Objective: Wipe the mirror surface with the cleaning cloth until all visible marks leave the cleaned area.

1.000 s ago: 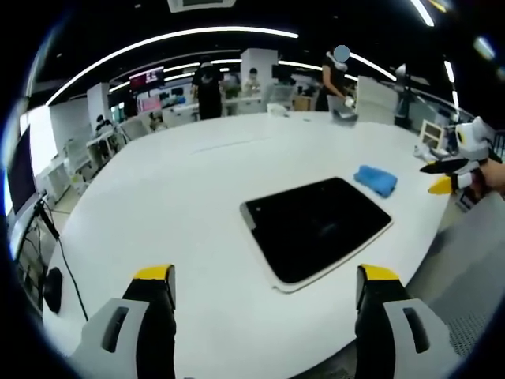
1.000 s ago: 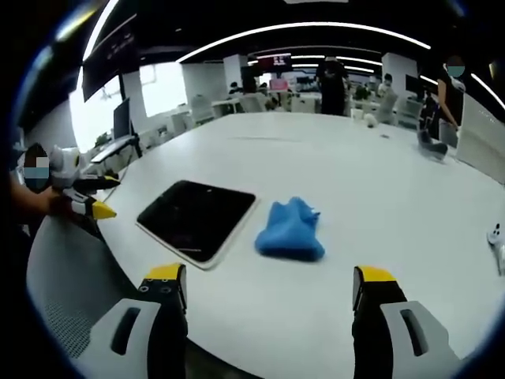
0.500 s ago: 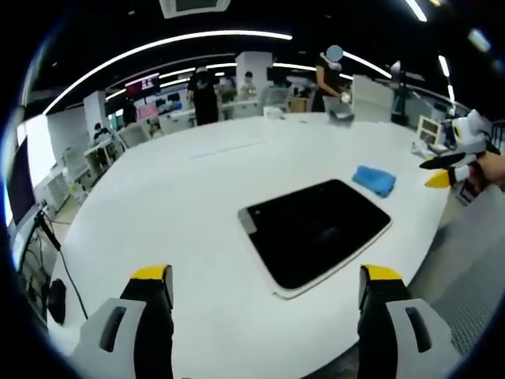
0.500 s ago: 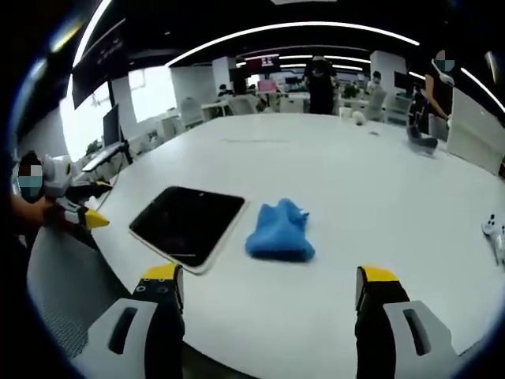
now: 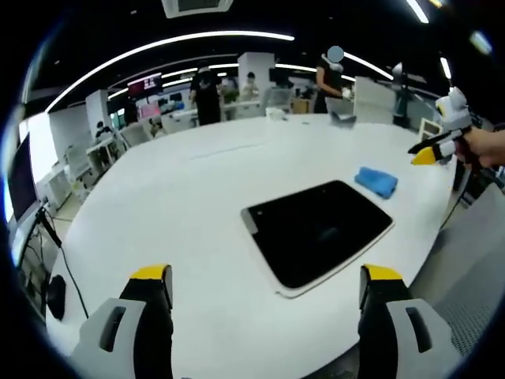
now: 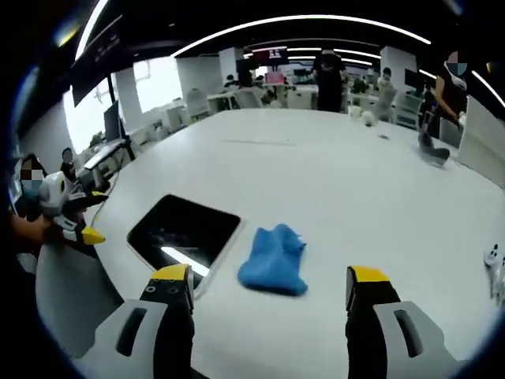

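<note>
A dark rectangular mirror (image 5: 316, 230) with a pale frame lies flat on the white table (image 5: 181, 197). Beyond its far right corner rests a crumpled blue cloth (image 5: 375, 180). My left gripper (image 5: 266, 278) hovers open over the table's near edge, short of the mirror, nothing between its jaws. In the right gripper view the cloth (image 6: 274, 259) lies just ahead of my open right gripper (image 6: 268, 278), with the mirror (image 6: 184, 233) to its left. The right gripper (image 5: 432, 150) also shows at the right of the left gripper view, held by a hand. The left gripper (image 6: 77, 229) appears at the left edge.
The table's rounded edge (image 5: 442, 237) runs close past the mirror, with grey floor beyond. Small white items (image 6: 495, 264) sit at the right. A dark object (image 6: 432, 146) lies on the far side of the table (image 6: 379, 189). People stand at desks (image 5: 207, 91) in the background.
The right gripper has lifted and moved closer over the cloth, tilting down. The mirror now catches a bright reflection. The left gripper has barely moved.
</note>
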A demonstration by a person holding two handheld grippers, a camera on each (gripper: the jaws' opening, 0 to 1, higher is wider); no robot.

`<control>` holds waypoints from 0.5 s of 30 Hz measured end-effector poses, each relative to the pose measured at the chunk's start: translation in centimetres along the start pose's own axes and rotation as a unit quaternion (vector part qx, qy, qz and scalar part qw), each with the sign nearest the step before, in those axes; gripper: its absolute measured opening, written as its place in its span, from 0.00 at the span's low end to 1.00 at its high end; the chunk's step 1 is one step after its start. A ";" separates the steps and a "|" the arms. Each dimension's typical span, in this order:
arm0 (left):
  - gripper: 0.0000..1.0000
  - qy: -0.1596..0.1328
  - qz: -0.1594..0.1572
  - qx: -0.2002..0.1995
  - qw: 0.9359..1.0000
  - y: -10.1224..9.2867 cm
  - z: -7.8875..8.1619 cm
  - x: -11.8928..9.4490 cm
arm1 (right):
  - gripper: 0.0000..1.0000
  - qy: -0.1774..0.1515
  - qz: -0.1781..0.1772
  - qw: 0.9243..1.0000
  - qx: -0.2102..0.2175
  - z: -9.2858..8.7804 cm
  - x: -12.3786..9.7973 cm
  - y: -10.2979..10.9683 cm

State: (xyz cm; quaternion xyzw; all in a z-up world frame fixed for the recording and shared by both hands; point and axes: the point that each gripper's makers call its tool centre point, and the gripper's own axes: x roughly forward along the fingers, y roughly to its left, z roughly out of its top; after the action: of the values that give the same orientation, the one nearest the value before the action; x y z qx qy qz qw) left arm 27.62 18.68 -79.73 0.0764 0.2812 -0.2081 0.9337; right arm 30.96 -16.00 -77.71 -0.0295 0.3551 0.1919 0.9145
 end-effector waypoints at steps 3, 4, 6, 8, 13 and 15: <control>0.99 0.002 0.000 -0.001 1.000 0.0 -0.1 0.0 | 0.73 0.026 -0.003 1.000 0.005 0.1 0.6 -0.5; 0.99 0.004 -0.003 -0.002 1.000 -0.1 -0.2 0.0 | 0.73 0.029 -0.004 1.000 0.001 0.2 0.6 -0.6; 0.99 0.007 -0.006 -0.002 1.000 -0.3 -0.3 0.1 | 0.71 0.036 -0.006 0.999 0.001 0.8 0.7 -0.9; 0.99 0.006 -0.008 0.000 1.000 -0.4 -0.2 0.1 | 0.70 0.041 -0.003 0.999 0.005 1.4 0.9 -1.1; 0.99 0.004 -0.005 -0.011 1.000 -0.2 -0.3 0.0 | 0.67 0.051 -0.005 0.999 -0.001 2.6 1.6 -1.4; 0.99 0.005 0.000 -0.002 1.000 0.0 -0.3 -0.1 | 0.62 0.055 -0.004 0.998 -0.004 2.9 1.9 -1.5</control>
State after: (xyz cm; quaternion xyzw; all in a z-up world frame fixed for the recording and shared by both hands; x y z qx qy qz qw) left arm 27.39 18.75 -79.94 0.0759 0.2865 -0.2070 0.9324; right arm 34.63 -16.16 -76.96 -0.0447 0.4036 0.1876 0.8944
